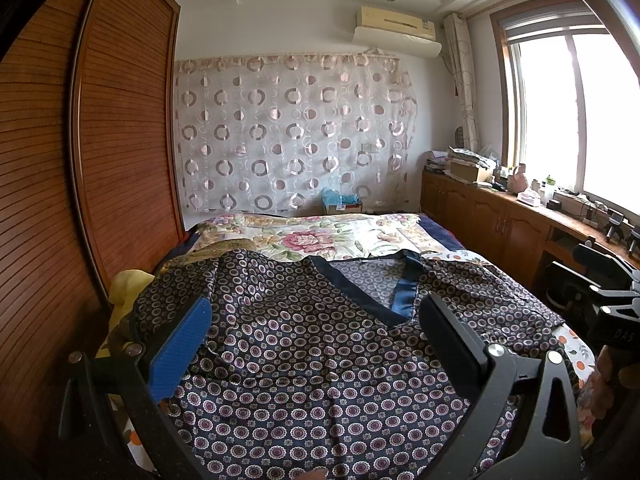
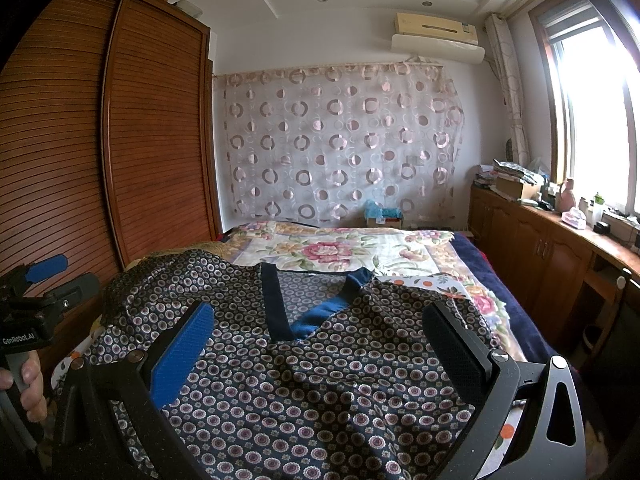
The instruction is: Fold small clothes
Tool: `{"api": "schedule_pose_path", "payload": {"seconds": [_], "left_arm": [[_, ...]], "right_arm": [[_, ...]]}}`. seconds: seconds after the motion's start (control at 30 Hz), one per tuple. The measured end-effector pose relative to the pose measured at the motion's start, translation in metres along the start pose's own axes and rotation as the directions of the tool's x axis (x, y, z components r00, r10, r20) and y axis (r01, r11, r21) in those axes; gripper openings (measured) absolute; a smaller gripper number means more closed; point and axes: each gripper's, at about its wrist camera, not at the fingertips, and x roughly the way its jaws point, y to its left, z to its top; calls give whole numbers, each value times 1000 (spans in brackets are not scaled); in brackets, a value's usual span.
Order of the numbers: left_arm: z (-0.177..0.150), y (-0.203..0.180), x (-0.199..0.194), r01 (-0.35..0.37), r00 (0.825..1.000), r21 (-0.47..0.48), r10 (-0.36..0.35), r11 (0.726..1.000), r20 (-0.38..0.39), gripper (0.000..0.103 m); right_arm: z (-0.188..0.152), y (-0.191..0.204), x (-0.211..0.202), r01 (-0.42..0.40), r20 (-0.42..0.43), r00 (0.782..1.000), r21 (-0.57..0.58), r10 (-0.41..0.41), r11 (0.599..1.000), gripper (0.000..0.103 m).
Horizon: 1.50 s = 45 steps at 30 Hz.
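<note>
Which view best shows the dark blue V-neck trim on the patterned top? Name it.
The right wrist view: the dark blue V-neck trim sits centred, both bands meeting at the point. In the left wrist view, the trim lies farther off, its right band partly behind a finger.

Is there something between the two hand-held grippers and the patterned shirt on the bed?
Nothing visible. The left hand-held gripper and the right hand-held gripper both hang open directly over the patterned shirt, which lies spread on the bed with nothing on top of it.
</note>
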Motion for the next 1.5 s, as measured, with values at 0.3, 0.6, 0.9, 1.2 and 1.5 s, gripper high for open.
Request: {"api": "schedule_pose_path", "payload": {"seconds": [0.3,0.6,0.9,1.2,1.5], "left_arm": [[5,1,-3,-1,1000,-1,1,1000,1,103],[5,3,-3,-6,1000,-2,6,1000,-12,103],[-10,15,7,-33,998,-17,32,999,-50,103],[-23,36,23,-64,993,-34,60,997,-101,103],[-40,80,49,-97,980,-22,92,995,-176,103]], "right_arm": [[0,1,1,-1,2,1000,0,1,1000,103],[-4,1,5,-18,-9,1000,0,18,1000,103],[-8,9,21,-74,-52,996,-19,73,997,103],[-8,10,40,-117,-99,989,-42,113,992,103],[-3,10,65,-157,-161,976,-66,145,985,103]]}}
